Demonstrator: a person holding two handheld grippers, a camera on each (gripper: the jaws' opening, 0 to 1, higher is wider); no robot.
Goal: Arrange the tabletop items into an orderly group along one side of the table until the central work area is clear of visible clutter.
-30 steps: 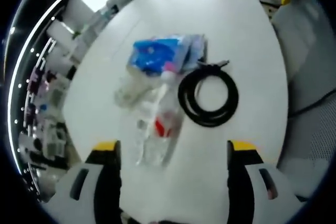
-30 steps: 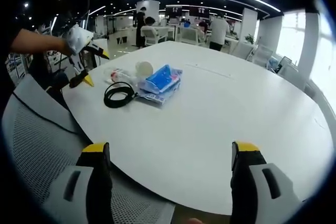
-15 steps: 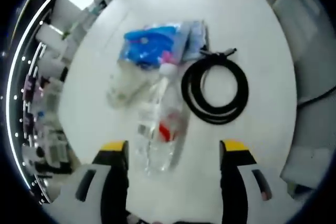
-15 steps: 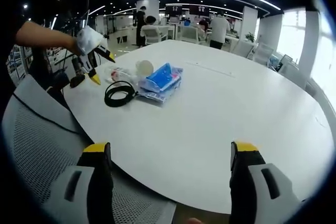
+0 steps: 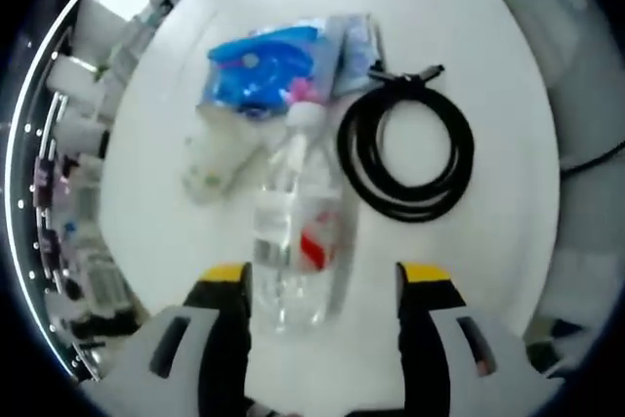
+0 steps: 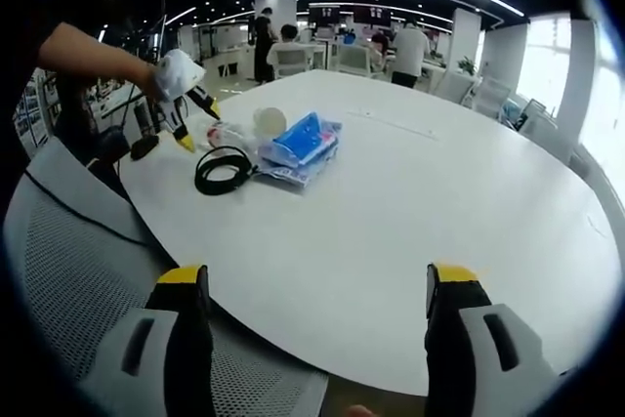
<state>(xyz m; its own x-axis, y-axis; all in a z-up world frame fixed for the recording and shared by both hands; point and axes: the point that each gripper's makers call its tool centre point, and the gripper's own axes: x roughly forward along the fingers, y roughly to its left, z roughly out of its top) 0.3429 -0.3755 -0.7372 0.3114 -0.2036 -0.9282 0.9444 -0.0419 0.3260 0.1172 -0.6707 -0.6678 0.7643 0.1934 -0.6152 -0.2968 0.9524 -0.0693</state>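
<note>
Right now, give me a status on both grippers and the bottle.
Left gripper open, straddling the clear bottle. Right gripper open, empty. Black cable coil beside the bottle.

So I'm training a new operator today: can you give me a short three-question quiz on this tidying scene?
1. True or false: the clear plastic bottle lies on its side, its base between the left gripper jaws.
2. What lies right beside the bottle, away from the blue packet? A) coiled black cable B) scissors C) a mug
3. Fill in: the right gripper jaws are ____, holding nothing, above the white table.

Key: 1 true; 2 A; 3 open.
</note>
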